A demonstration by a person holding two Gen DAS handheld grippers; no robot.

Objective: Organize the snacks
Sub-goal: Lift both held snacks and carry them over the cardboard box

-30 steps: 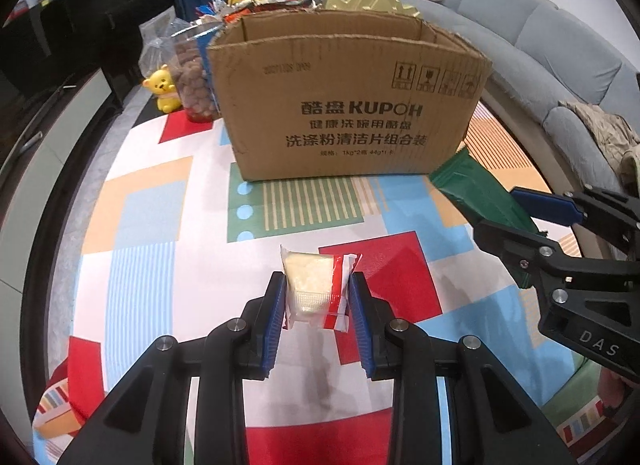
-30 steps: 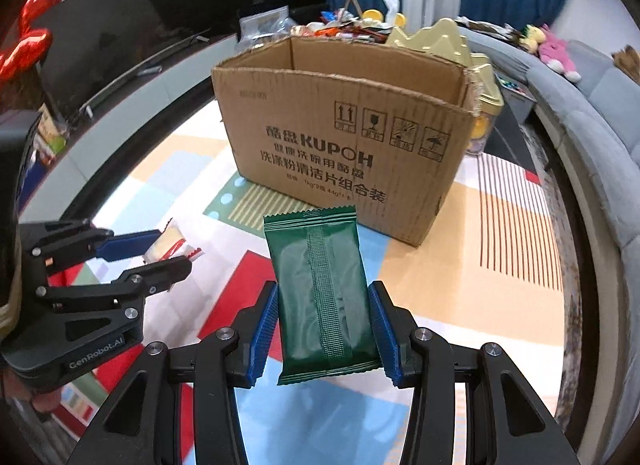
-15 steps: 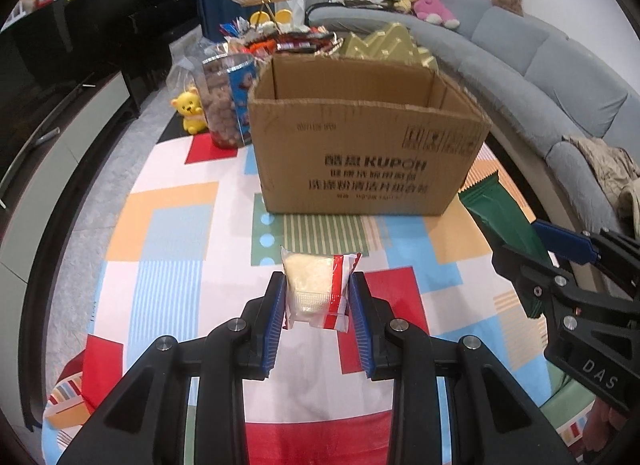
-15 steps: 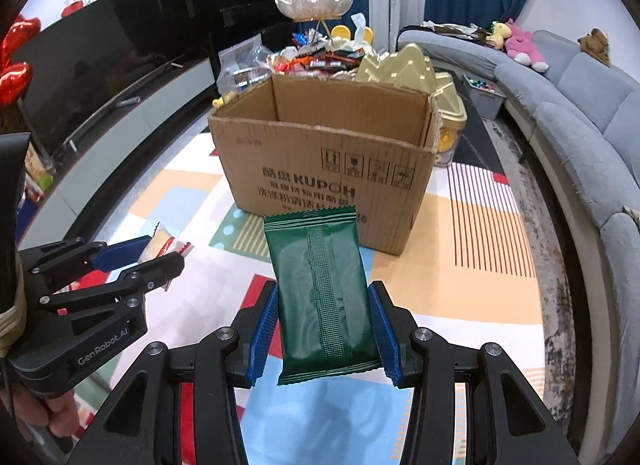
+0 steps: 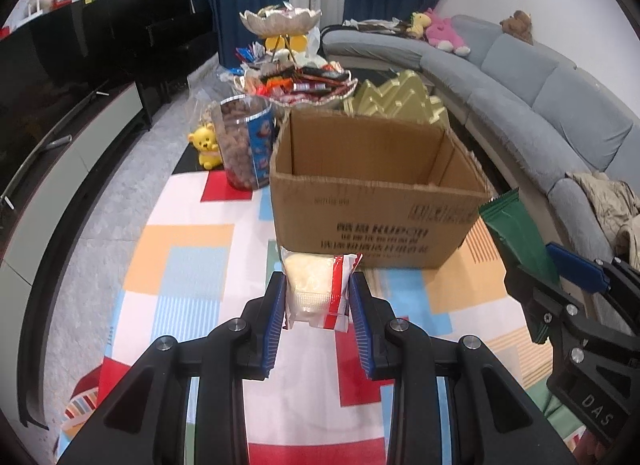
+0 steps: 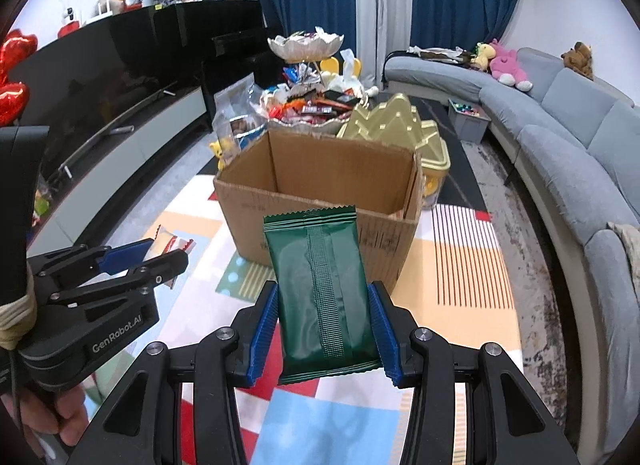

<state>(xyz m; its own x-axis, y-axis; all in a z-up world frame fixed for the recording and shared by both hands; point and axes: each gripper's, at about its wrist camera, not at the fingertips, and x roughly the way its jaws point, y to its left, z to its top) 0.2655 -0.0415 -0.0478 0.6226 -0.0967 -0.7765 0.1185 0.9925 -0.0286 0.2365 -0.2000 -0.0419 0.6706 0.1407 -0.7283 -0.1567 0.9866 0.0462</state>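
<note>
My left gripper [image 5: 318, 297] is shut on a small white snack packet with a red end [image 5: 316, 289], held above the table in front of the open cardboard box [image 5: 376, 221]. My right gripper [image 6: 322, 317] is shut on a dark green snack packet [image 6: 322, 289], held upright before the same box [image 6: 320, 169]. In the left wrist view the green packet [image 5: 516, 233] and right gripper [image 5: 560, 277] are at the right, beside the box's corner. In the right wrist view the left gripper [image 6: 160, 253] is at the left. The visible part of the box's inside shows bare cardboard.
A colourful patterned cloth [image 5: 184, 265] covers the table. Behind the box stand a clear tub of brown snacks [image 5: 244, 141], a yellow bear toy [image 5: 206, 145], a dish piled with sweets [image 5: 304, 85] and a gold container [image 5: 396, 101]. A grey sofa [image 5: 560, 105] curves at the right.
Both grippers have risen with their packets; the view now looks down into the open top of the box, which sat higher in the frame before.
</note>
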